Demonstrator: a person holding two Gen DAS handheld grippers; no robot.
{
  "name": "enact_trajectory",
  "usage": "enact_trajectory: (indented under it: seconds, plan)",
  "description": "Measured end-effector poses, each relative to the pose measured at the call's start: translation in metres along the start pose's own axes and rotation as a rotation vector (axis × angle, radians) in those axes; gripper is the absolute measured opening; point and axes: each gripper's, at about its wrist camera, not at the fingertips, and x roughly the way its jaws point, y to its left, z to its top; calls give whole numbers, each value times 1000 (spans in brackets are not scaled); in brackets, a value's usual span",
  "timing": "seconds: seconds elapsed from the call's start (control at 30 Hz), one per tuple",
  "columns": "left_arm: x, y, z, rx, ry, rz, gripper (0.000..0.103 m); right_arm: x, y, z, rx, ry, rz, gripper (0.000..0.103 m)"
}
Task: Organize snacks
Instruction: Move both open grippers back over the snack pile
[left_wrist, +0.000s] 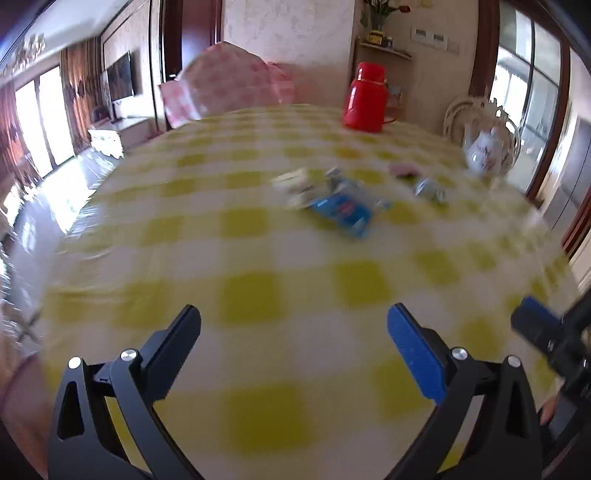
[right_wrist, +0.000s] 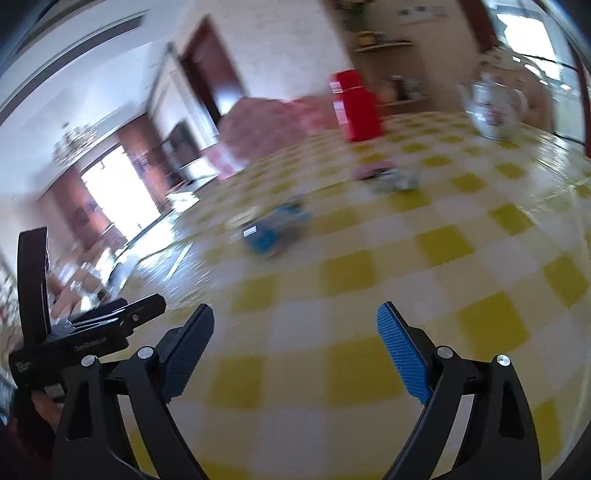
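Snack packets lie blurred on a yellow-and-white checked tablecloth (left_wrist: 258, 236). A blue packet (left_wrist: 341, 210) rests against a pale box (left_wrist: 295, 182), with a small silvery packet (left_wrist: 428, 188) and a pink one (left_wrist: 402, 170) further right. My left gripper (left_wrist: 293, 325) is open over bare cloth, well short of them, nothing between its fingers. In the right wrist view the blue packet (right_wrist: 275, 230) and the pink and silvery packets (right_wrist: 388, 177) lie ahead. My right gripper (right_wrist: 295, 325) is open and empty too. The other gripper's body (right_wrist: 74, 328) shows at the left edge.
A red flask (left_wrist: 364, 98) stands at the table's far side, and a white teapot (left_wrist: 484, 147) in a wire basket sits at the far right. A pink-covered chair back (left_wrist: 229, 81) is behind the table. The floor drops away on the left.
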Motion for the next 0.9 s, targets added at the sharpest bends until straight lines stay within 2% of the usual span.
enact_trajectory:
  seconds: [0.1,0.27,0.4,0.5,0.53,0.6,0.67,0.73,0.83,0.9]
  plan:
    - [40,-24,18,-53,13,-43,101,20,-35,16,51,14,-61,87]
    - [81,-39,40,-206,19,-74,101,45,-72,40,107,39,-93,87]
    - [101,-49,62,-262,-22,6,101,70,-95,63,107,41,-176,87]
    - [111,-41,71,-398,-77,64,101,98,-105,82,96,78,-197,87]
    - [115,-36,70,-479,-93,68,101,106,-106,88,84,80,-213,87]
    - [118,-25,66,-568,-109,26,101,127,-104,105,8,89,-256,87]
    - [123,-21,65,-547,-116,12,101,155,-104,123,-91,120,-270,87]
    - [127,-14,65,-546,-114,30,101,181,-106,137,-140,161,-244,87]
    - [134,1,61,-646,-83,4,101,210,-106,153,-211,198,-211,87]
    - [133,2,60,-658,-80,4,101,225,-103,162,-260,209,-197,87]
